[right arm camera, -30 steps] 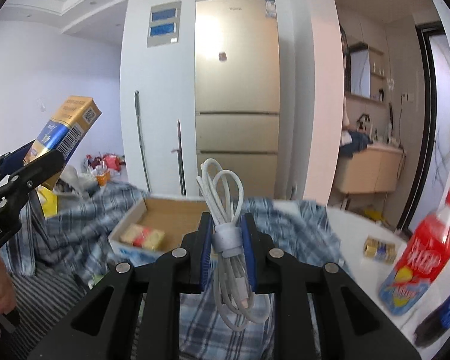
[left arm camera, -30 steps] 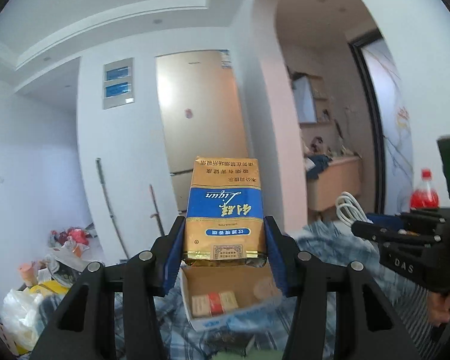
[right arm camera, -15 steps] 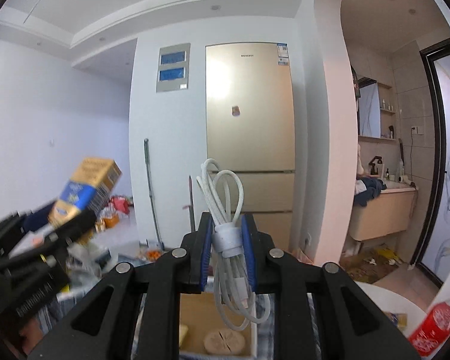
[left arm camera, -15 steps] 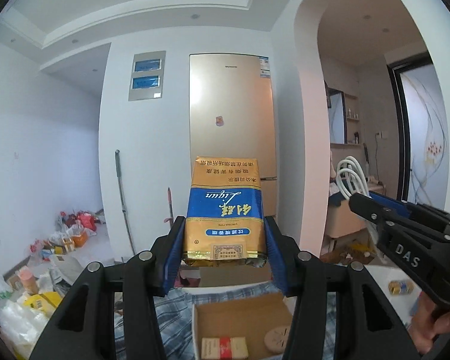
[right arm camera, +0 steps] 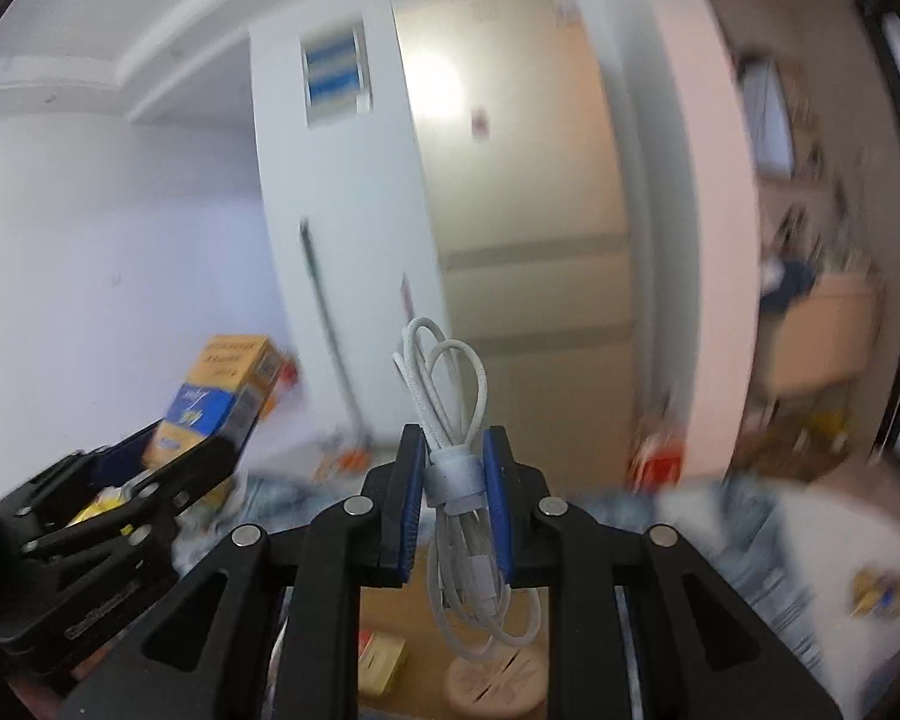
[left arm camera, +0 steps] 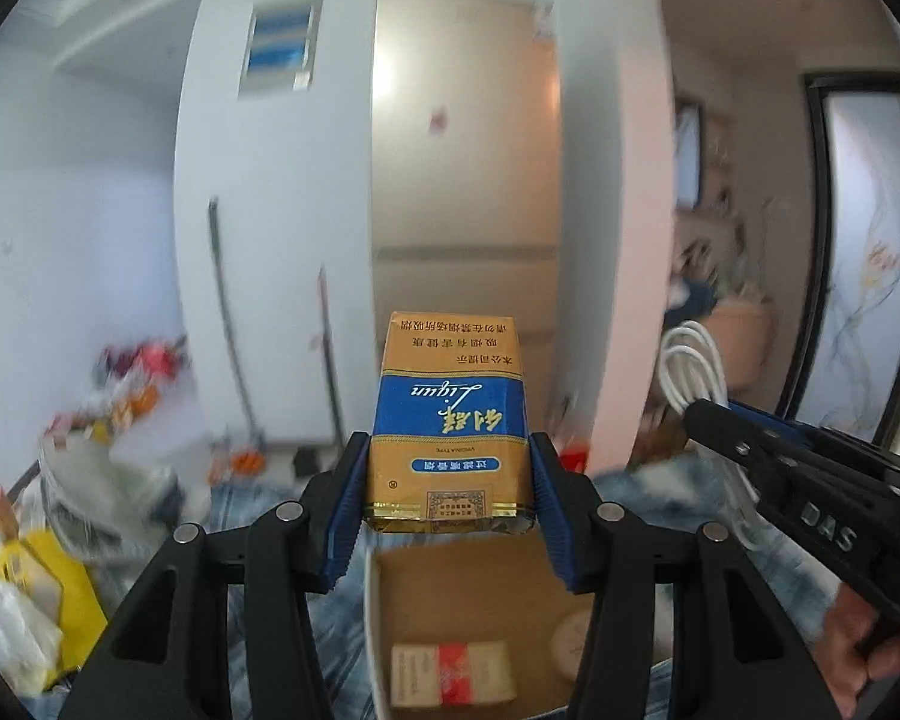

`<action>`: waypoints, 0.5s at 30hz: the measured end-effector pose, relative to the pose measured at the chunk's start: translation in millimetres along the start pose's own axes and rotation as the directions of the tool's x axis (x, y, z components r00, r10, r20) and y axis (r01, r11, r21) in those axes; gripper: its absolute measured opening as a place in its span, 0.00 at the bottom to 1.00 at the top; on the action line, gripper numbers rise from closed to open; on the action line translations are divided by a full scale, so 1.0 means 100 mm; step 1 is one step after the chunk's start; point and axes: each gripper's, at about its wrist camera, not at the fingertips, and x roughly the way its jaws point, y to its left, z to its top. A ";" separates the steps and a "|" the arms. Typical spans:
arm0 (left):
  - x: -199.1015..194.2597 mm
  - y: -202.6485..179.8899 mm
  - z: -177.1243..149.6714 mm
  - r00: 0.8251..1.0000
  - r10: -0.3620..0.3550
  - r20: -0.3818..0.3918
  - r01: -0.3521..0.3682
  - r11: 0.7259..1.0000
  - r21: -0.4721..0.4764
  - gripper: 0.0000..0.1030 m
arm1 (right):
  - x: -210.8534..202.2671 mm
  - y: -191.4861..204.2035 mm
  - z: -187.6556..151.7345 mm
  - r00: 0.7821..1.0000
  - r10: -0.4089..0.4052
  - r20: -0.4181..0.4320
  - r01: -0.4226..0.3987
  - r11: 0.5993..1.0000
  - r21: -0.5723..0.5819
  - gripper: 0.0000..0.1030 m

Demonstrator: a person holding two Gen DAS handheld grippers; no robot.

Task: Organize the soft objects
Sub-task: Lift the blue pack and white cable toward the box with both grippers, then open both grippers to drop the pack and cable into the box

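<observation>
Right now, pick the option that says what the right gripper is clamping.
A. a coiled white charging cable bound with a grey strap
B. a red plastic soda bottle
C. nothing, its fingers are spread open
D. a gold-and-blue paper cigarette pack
A: in the right wrist view the right gripper has its blue pads pressed on the coiled white charging cable at its grey strap, while the gold-and-blue cigarette pack sits in the left gripper.

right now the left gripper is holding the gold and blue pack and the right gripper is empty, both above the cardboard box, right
Not quite: the right gripper is not empty. The right wrist view shows it shut on a bundled white cable. The rest holds: the left gripper grips the gold and blue pack, both above the cardboard box.
</observation>
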 end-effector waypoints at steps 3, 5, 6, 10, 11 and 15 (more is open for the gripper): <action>0.32 0.02 -0.15 0.995 0.065 -0.073 -0.063 0.998 0.022 0.52 | 0.35 -0.03 -0.20 0.996 -0.049 -0.081 0.046 0.998 -0.031 0.18; 0.52 0.08 -0.24 0.988 0.061 -0.144 -0.062 0.998 -0.001 0.52 | 0.56 -0.14 -0.34 0.986 -0.011 -0.164 0.013 1.000 0.008 0.18; 0.60 0.11 -0.30 0.982 0.053 -0.179 -0.057 0.998 -0.018 0.52 | 0.67 -0.20 -0.42 0.977 0.022 -0.212 -0.012 0.999 0.045 0.18; 0.89 0.17 -0.47 0.958 0.038 -0.285 -0.046 0.999 -0.023 0.52 | 0.94 -0.33 -0.64 0.952 -0.011 -0.305 0.025 0.999 0.044 0.18; 0.95 0.19 -0.52 0.950 0.024 -0.311 -0.036 0.999 -0.034 0.52 | 0.97 -0.34 -0.67 0.949 -0.014 -0.315 0.027 0.999 0.037 0.18; 1.19 0.24 -0.67 0.919 -0.020 -0.395 -0.012 0.997 -0.079 0.52 | 1.03 -0.37 -0.72 0.937 0.003 -0.349 0.011 0.999 0.040 0.18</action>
